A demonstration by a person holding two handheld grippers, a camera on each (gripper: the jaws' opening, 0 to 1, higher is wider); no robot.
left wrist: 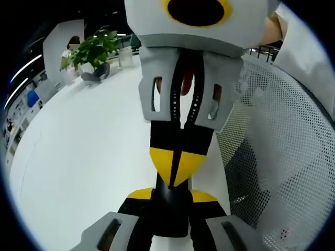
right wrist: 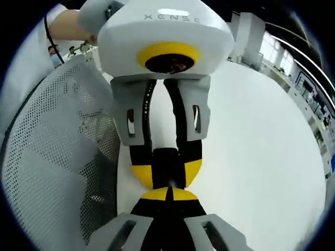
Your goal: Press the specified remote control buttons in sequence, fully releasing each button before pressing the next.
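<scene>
Apparently I am at a press step. In the left gripper view, my left hand-held gripper (left wrist: 172, 196) stands partly open, clamped on a black body I take for the remote control (left wrist: 170, 209), over the white desk (left wrist: 78, 157) just beside the mesh chair (left wrist: 282, 157). The right hand-held gripper (left wrist: 178, 167) has its jaws together, tips at the remote. In the right gripper view, buttons are hidden, so I cannot tell whether one is pressed. Next comes a full lift-off.

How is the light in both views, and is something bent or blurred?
Left gripper view: even indoor light; fisheye bends the white table edge; the plant looks slightly soft. Right gripper view: a bright highlight on top of the left hand-held gripper; the mesh chair is sharp.
</scene>
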